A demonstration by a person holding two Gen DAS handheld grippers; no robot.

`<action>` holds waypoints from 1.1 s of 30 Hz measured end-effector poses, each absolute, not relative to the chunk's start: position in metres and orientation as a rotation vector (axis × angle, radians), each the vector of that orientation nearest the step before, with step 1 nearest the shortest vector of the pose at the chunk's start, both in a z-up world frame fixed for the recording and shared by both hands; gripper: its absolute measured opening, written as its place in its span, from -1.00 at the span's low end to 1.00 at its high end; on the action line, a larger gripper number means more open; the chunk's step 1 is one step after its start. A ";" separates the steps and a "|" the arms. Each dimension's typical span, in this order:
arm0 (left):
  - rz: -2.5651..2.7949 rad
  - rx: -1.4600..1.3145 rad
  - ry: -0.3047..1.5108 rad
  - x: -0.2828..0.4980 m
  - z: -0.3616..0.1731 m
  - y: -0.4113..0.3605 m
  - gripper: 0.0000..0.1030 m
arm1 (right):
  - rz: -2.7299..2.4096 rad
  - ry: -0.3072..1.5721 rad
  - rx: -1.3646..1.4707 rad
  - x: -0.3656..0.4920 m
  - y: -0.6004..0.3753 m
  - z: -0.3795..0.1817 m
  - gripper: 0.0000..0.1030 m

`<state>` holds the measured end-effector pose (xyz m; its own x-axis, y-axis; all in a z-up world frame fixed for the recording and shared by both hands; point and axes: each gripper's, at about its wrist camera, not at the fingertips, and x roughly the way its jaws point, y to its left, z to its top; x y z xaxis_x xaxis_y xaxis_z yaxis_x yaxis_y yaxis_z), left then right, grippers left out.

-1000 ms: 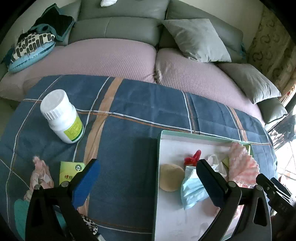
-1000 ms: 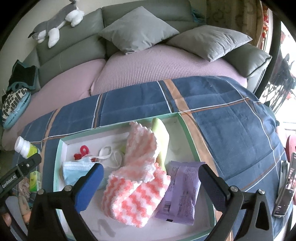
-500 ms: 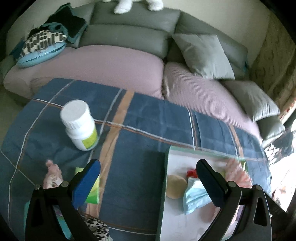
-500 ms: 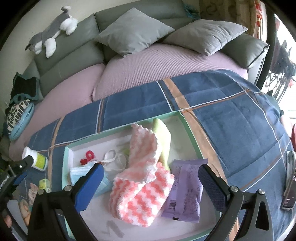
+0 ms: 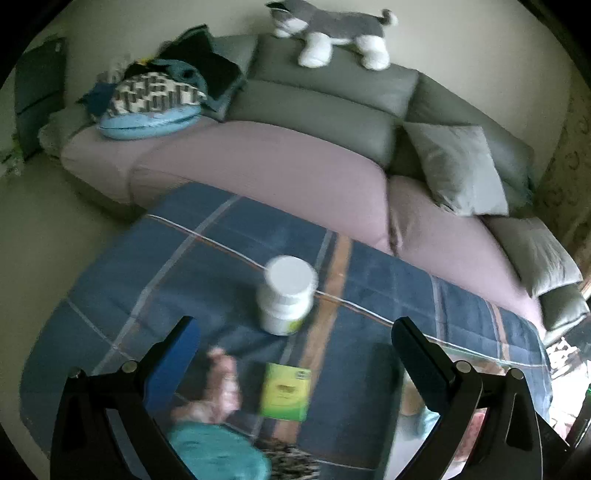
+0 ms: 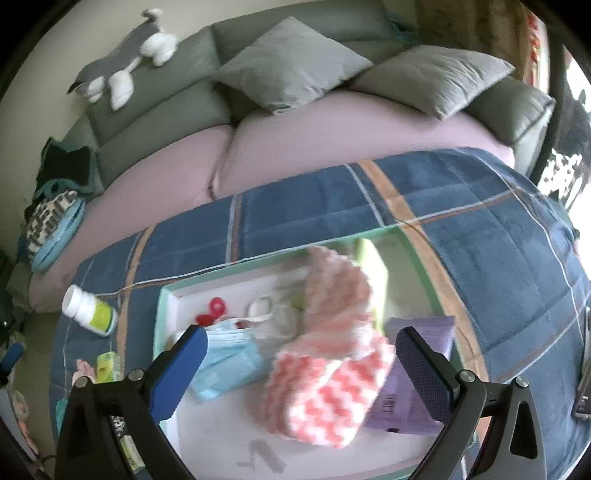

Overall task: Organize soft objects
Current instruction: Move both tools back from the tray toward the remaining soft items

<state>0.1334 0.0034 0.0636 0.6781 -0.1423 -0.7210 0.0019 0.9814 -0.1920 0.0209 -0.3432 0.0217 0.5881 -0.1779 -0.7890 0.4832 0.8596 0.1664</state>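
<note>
My left gripper (image 5: 295, 347) is open above the blue plaid blanket (image 5: 221, 258), empty. Between its fingers lie a pink soft item (image 5: 218, 387), a green packet (image 5: 284, 391) and a teal cloth (image 5: 218, 458). A white bottle (image 5: 288, 295) stands just beyond. My right gripper (image 6: 299, 354) is open and empty over the green-rimmed tray (image 6: 162, 314). In the tray lie a pink-and-white knitted cloth (image 6: 332, 365), a blue face mask (image 6: 229, 358), a purple pack (image 6: 413, 391), a red clip (image 6: 207, 314) and a yellow-green sponge (image 6: 373, 266).
Behind the blanket runs a grey sofa with pink seat covers (image 5: 277, 158), grey cushions (image 6: 291, 62) and a plush dog (image 5: 332, 33) on its back. Folded clothes (image 5: 155, 96) sit at the sofa's left end. A dark device (image 6: 583, 376) lies at the blanket's right edge.
The left gripper has swung left and back, away from the tray; bottle, packet and pink item now sit between its fingers. The right gripper has pulled back slightly. Both stay open.
</note>
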 end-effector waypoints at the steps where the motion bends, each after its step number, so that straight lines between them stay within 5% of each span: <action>1: -0.060 -0.170 0.817 0.132 0.065 0.009 1.00 | -0.386 0.861 0.380 0.023 -0.339 0.023 1.00; 17: 0.208 -0.227 0.897 0.123 0.045 0.106 1.00 | -0.078 0.902 0.257 0.061 -0.229 0.015 1.00; 33: 0.032 -0.256 1.092 0.148 -0.003 0.082 1.00 | 0.094 1.025 0.192 0.093 -0.155 -0.018 1.00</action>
